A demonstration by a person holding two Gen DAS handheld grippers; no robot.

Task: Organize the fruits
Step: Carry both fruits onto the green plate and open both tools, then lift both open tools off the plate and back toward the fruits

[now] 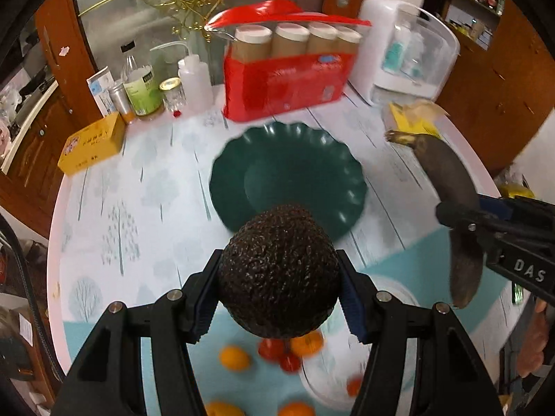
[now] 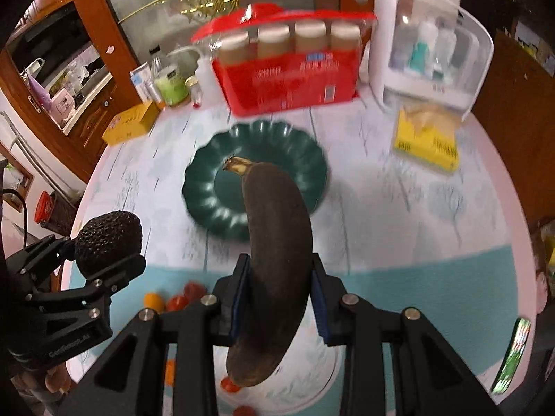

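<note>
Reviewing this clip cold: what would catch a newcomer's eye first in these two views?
Both grippers are loaded in mid-air: the left gripper clamps a dark, bumpy avocado, and the right gripper clamps a blackened banana with its stem pointing away. Beyond them an empty dark green scalloped plate sits mid-table, and behind it stands a red box of capped tubes.

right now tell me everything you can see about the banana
The banana is overripe: its peel has gone dark brown almost all over, with a dry yellowish stem stub at the far end. It is whole, unpeeled and gently curved. The right gripper is shut on it around the middle, blue pads pressing both sides, so it is held clear of the table, stem pointing away over the empty green plate. Only the pads touch it. The left wrist view shows it gripped at the right edge.
</note>
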